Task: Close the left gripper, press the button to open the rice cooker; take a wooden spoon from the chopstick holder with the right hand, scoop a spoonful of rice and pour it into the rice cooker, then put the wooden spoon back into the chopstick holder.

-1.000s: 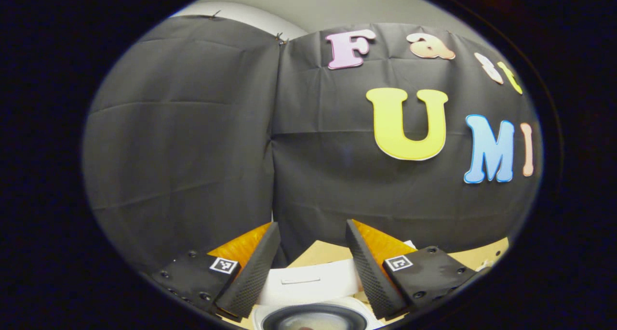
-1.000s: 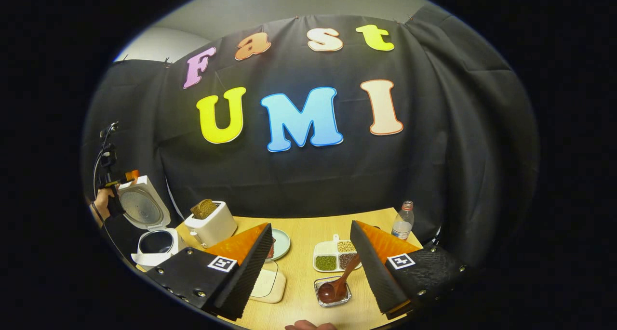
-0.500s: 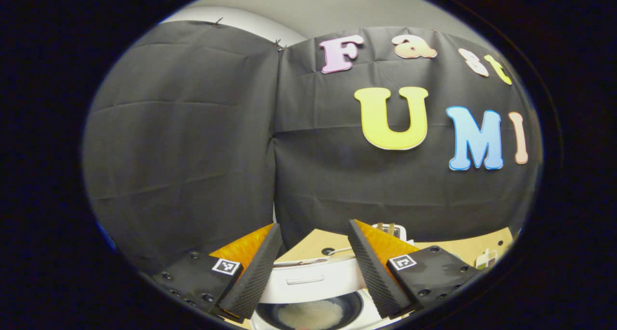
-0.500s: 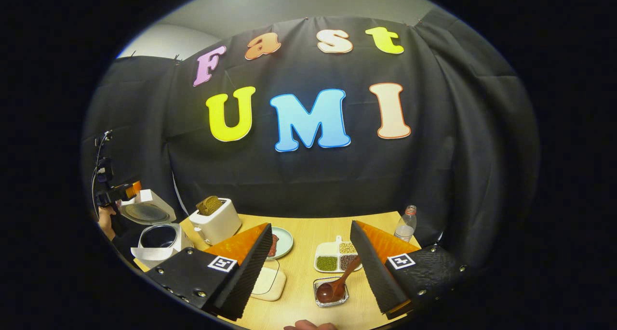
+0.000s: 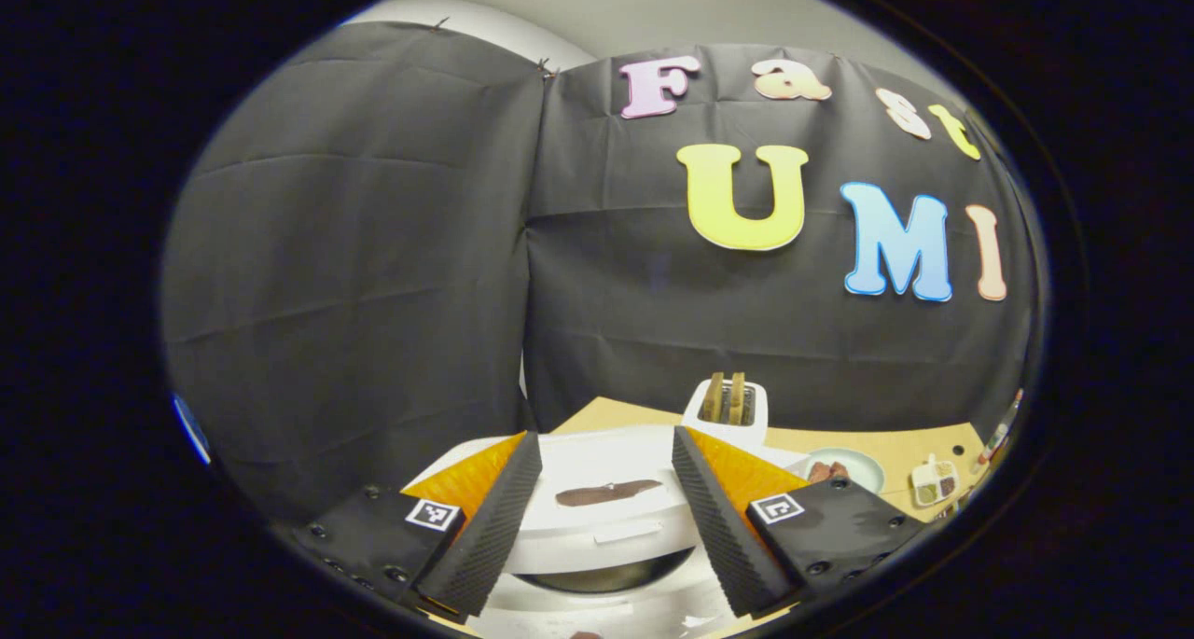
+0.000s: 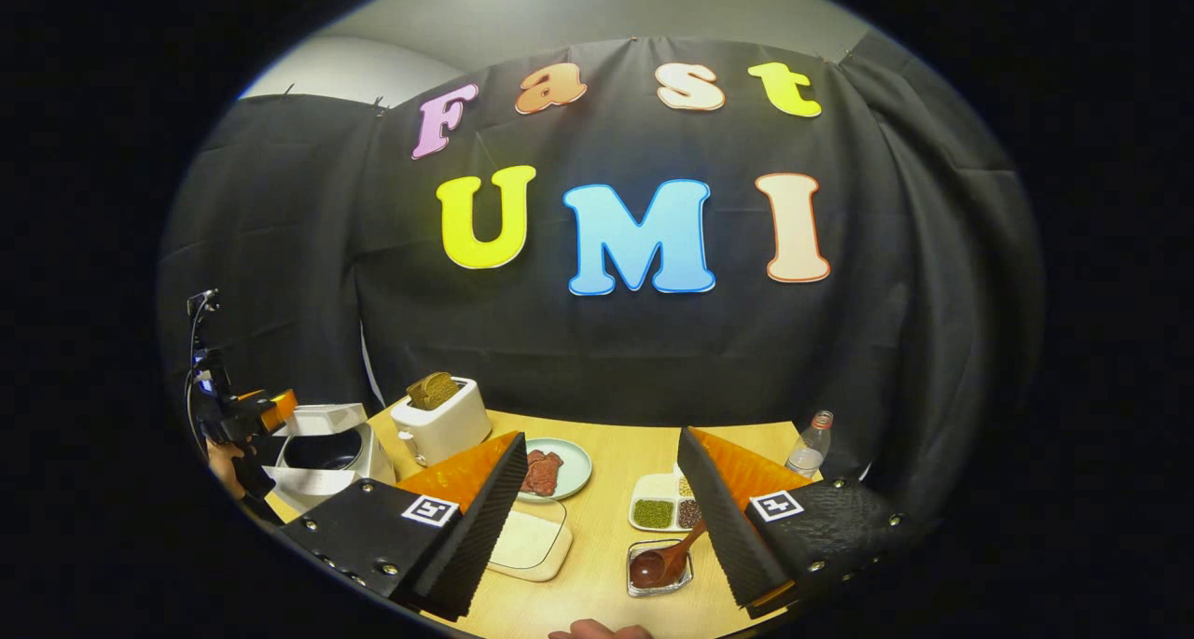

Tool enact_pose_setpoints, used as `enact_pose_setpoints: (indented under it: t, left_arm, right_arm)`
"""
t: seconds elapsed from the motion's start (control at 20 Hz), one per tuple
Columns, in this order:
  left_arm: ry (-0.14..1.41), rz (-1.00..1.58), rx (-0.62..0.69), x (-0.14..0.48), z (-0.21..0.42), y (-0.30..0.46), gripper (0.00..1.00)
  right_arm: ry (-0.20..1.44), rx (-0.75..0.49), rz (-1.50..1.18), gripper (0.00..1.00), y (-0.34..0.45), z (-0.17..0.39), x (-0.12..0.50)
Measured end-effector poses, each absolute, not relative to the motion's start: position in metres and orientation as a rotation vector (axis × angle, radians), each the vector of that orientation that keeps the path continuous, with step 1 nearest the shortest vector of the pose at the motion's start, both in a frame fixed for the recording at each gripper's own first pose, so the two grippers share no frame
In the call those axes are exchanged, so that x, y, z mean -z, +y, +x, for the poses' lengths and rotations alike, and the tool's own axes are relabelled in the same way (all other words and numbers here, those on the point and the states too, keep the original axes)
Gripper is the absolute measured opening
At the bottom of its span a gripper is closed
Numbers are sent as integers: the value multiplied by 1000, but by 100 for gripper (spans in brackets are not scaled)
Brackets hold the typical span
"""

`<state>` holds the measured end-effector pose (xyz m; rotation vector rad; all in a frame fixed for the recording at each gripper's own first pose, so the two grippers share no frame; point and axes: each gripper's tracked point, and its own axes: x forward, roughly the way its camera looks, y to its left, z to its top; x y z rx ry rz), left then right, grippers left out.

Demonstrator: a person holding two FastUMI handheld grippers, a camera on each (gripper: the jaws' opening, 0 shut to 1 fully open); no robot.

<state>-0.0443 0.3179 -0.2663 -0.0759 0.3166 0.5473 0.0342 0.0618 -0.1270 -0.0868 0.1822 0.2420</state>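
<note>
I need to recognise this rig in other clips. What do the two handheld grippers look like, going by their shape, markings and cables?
Each gripper, left gripper and right gripper, has two wedge-shaped fingers with finely ribbed inner faces, mounted on black bolted plates. Each plate carries a small square black-and-white marker. In the right gripper view, the left gripper appears far off as a dark body with thin cables rising above it, held by a hand above a dark sleeve.

Light wooden table (image 6: 606,490) across the lower middle of the right gripper view.

On it, left to right: white rice cooker (image 6: 326,452), toaster (image 6: 443,424), plate (image 6: 560,471), clear lidded box (image 6: 527,546), divided dish (image 6: 658,508), small glass dish (image 6: 658,569) holding a wooden spoon (image 6: 667,555), bottle (image 6: 810,445).
</note>
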Motion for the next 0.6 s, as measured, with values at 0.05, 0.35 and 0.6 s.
enact_pose_setpoints:
  t: [0.05, 0.35, 0.6]
  left_arm:
    - [322, -74, -545, 273, -54, 315, 98]
    - [392, -97, -556, 302, -65, 304, 98]
    - [426, -84, -541, 316, -72, 299, 98]
  right_arm:
    - [180, -246, -95, 98, 63, 33, 127]
    - [139, -239, -98, 98, 57, 25, 105]
    - [144, -202, -90, 98, 46, 18, 115]
